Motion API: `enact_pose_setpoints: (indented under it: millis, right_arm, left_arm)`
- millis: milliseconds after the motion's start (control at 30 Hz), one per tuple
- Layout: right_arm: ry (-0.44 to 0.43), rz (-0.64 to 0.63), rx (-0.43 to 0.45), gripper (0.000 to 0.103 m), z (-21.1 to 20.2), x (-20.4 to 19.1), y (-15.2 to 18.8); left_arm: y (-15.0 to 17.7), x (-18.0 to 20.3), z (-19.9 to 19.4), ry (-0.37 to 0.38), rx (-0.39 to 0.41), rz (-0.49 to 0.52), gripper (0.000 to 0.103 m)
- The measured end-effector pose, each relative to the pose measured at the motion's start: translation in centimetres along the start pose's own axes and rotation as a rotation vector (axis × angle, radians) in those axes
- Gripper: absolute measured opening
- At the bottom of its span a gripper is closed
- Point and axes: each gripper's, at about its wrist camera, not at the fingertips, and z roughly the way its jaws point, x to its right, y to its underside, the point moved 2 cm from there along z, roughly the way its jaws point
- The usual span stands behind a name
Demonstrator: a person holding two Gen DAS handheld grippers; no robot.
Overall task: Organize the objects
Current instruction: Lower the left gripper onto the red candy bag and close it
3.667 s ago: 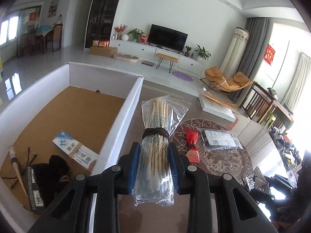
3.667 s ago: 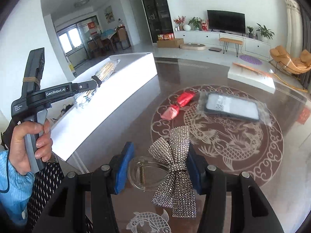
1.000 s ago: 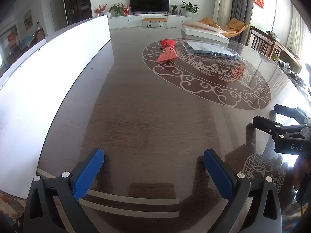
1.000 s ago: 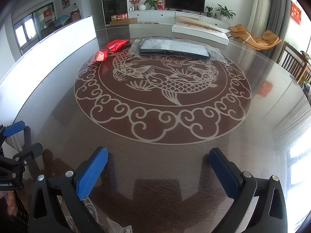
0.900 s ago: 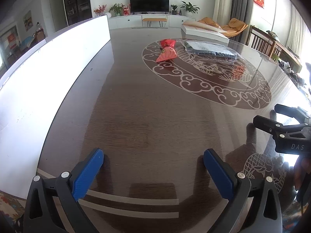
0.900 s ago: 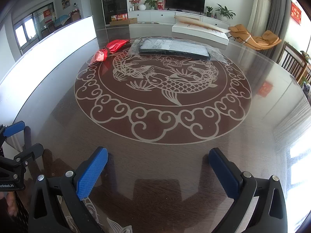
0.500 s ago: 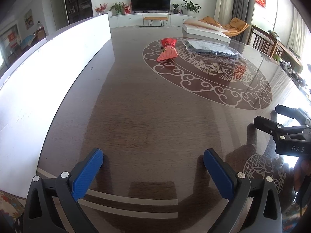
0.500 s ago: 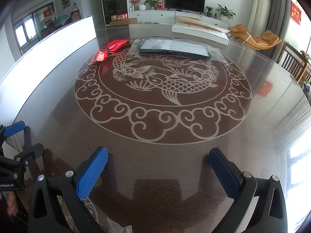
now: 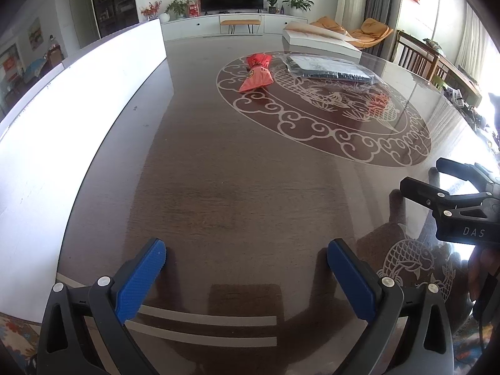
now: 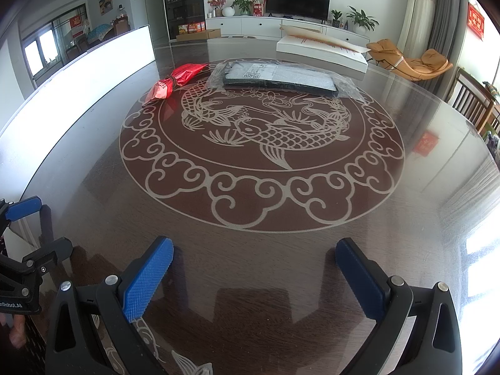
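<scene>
A red pouch (image 9: 257,73) lies on the dark table at the far edge of the fish medallion; it also shows in the right wrist view (image 10: 175,81). A dark flat item in a clear plastic bag (image 9: 328,68) lies to its right, also in the right wrist view (image 10: 278,76). My left gripper (image 9: 247,268) is open and empty, low over the near table edge. My right gripper (image 10: 254,265) is open and empty, beside it to the right. Each gripper shows in the other's view, the right one (image 9: 450,184) and the left one (image 10: 31,228).
A tall white box wall (image 9: 78,100) runs along the table's left side, also in the right wrist view (image 10: 78,78). A flat white box (image 10: 322,50) lies at the table's far end. Wooden chairs (image 10: 475,103) stand at the right.
3.7 s ago the left gripper held a bag of sticks over the box and the right held a sparkly bow clip; both are now open and empty. Nearly still over the last second.
</scene>
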Motion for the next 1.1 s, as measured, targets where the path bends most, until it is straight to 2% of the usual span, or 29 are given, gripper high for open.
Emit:
enact_pose_setpoints:
  millis: [167, 300, 433, 633, 867, 933, 967, 1000, 1033, 1067, 1100]
  right_arm:
    - [0.000, 0.000, 0.000, 0.103, 0.0, 0.0, 0.0]
    - [0.000, 0.000, 0.000, 0.103, 0.0, 0.0, 0.0]
    - [0.000, 0.000, 0.000, 0.103, 0.0, 0.0, 0.0]
    - [0.000, 0.000, 0.000, 0.103, 0.0, 0.0, 0.0]
    - [0.000, 0.000, 0.000, 0.103, 0.0, 0.0, 0.0]
    - [0.000, 0.000, 0.000, 0.103, 0.0, 0.0, 0.0]
    - [0.000, 0.000, 0.000, 0.103, 0.0, 0.0, 0.0]
    - [0.000, 0.000, 0.000, 0.103, 0.0, 0.0, 0.0]
    - [0.000, 0.000, 0.000, 0.103, 0.0, 0.0, 0.0]
    - [0.000, 0.000, 0.000, 0.103, 0.0, 0.0, 0.0]
    - [0.000, 0.000, 0.000, 0.103, 0.0, 0.0, 0.0]
  left_arm:
    - [-0.7, 0.1, 0.3, -0.008, -0.041, -0.011, 0.103]
    - [-2.5, 1.0, 1.7, 0.023, -0.045, 0.037, 0.103]
    - [-6.0, 1.5, 4.0, 0.047, -0.041, 0.075, 0.103]
    - [-12.0, 1.3, 7.9, 0.046, -0.019, 0.070, 0.103]
    - [-18.6, 0.8, 12.0, 0.016, -0.086, 0.025, 0.103]
    - [-19.7, 0.5, 12.6, 0.001, -0.078, 0.012, 0.103]
    - [-20.0, 0.3, 12.5, -0.003, -0.054, 0.008, 0.093]
    - [-20.1, 0.1, 12.0, -0.008, -0.020, 0.006, 0.066]
    - [-20.4, 0.0, 11.8, -0.008, 0.000, 0.006, 0.051]
    - [-20.2, -0.1, 11.6, -0.016, 0.005, 0.013, 0.027]
    - [-19.9, -0.2, 11.2, -0.021, 0.006, 0.021, 0.022]
